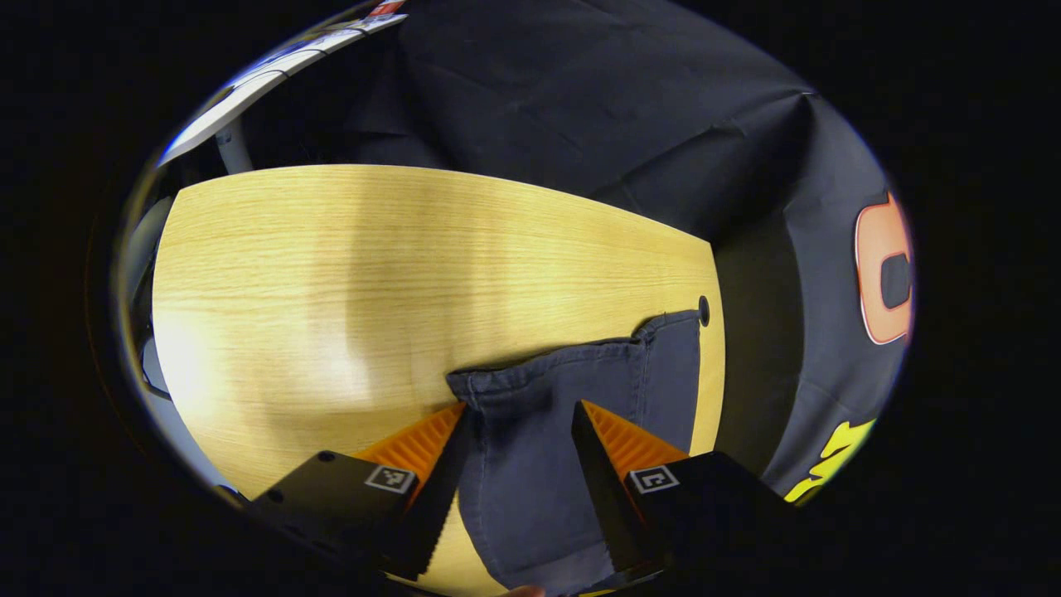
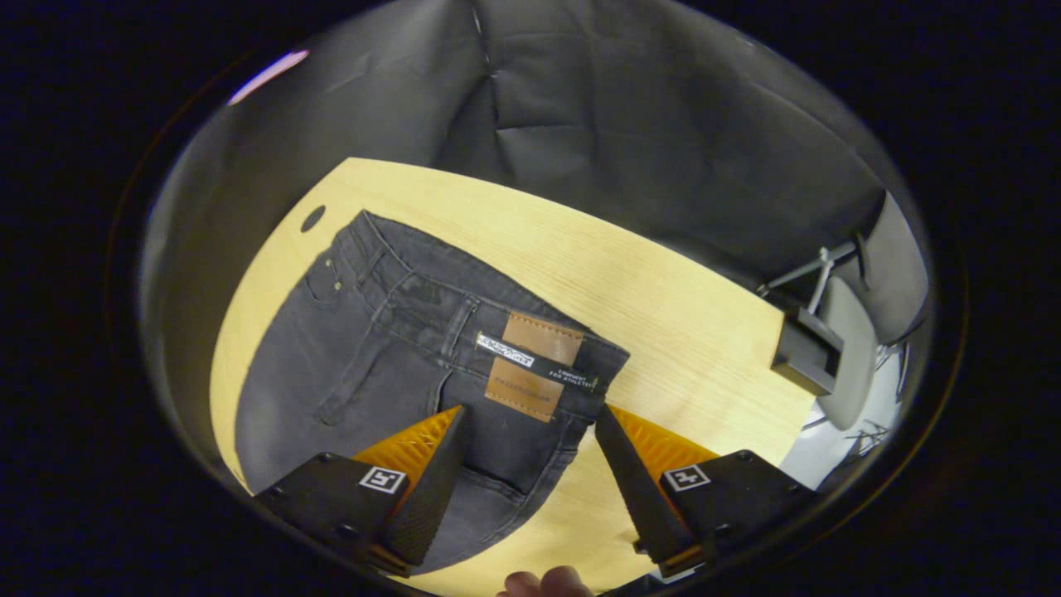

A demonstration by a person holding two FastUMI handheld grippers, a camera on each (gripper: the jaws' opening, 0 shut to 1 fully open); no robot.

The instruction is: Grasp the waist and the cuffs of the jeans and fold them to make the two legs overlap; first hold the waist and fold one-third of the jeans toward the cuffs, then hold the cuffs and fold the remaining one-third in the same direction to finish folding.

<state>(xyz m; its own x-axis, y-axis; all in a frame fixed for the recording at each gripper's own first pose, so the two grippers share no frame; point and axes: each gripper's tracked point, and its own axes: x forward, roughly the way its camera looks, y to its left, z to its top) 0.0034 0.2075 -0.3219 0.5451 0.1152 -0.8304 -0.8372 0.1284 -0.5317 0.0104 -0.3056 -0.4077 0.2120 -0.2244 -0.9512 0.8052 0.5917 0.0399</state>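
Dark grey denim jeans [image 2: 390,348] lie flat on the light wooden table [image 1: 331,265]. Left gripper [image 1: 518,414] stands spread around the cuffs [image 1: 580,365], perhaps not touching; right gripper [image 2: 530,419] spread around the waist [image 2: 464,307].

The jeans [image 2: 373,348] lie flat on the table [image 2: 663,307], and each gripper hangs above one end of them. In the left gripper view the cuffs [image 1: 580,365] lie near the table's right edge, just beside a small hole [image 1: 704,310] in the top, with the left gripper [image 1: 520,414] spread over the leg. In the right gripper view the waist [image 2: 464,307] points toward the table's far side, its patch [image 2: 530,365] lying between and just ahead of the right gripper [image 2: 530,419]. A box [image 2: 802,348] sits off the table's right edge.
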